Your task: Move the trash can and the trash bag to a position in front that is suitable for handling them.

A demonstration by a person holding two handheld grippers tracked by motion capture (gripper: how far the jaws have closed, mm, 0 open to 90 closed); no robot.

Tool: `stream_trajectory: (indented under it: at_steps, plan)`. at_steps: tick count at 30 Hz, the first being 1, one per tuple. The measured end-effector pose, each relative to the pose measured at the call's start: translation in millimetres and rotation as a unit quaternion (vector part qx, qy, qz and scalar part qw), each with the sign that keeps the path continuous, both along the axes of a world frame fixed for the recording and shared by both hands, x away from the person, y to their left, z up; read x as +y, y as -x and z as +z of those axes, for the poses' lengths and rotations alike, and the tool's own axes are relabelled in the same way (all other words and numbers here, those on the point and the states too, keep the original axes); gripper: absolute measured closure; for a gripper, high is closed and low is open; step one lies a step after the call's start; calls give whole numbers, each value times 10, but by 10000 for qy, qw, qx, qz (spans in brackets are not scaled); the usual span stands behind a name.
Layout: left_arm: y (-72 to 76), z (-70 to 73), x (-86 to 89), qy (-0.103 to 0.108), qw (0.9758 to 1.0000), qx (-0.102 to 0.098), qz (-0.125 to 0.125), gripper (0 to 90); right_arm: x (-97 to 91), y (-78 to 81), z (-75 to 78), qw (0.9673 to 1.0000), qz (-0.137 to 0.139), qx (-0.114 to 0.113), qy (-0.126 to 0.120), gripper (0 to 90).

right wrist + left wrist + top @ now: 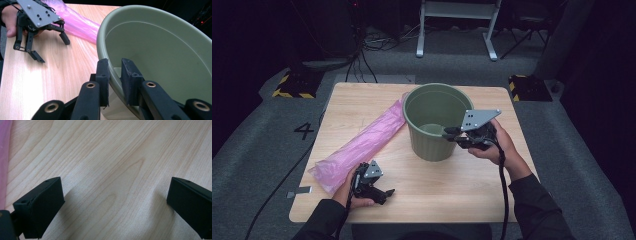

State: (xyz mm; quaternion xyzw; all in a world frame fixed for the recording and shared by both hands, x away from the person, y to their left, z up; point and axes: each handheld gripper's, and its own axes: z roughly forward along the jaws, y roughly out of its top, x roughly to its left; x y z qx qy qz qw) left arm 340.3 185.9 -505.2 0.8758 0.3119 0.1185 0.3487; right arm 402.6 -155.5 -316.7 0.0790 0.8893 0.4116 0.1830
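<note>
While the right gripper pinches the near rim of an olive-green plastic bucket, one jaw sits outside the wall and the other inside, the pads pressed on the thin lip. High above, the bucket stands upright at the middle of a light wooden table, a little toward the far edge, with bare board on its right and in front of it. A rolled pink plastic bag lies slantwise from the bucket's left side down toward the table's near-left corner, its lower end close to the edge. Just beside that end, the left gripper rests low over the wood, jaws spread wide and holding nothing, with clear tabletop between it and the bucket.
</note>
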Motion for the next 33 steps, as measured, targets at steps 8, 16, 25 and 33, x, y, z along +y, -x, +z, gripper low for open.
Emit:
stream_trajectory:
  at_steps: [8,16,25,33]
  plan:
    - [0,0,0,3,10000,0,4,10,38,-48,63,9996,-10,224,192,777]
    - [1,-1,0,6,10000,2,7,10,244,-132,131,9964,276,449,658,792]
    - [3,-1,-1,15,10000,1,13,11,232,-42,164,9954,237,528,760,801]
    - [-7,9,-4,-39,10000,35,-24,10,32,128,163,9979,25,335,549,674]
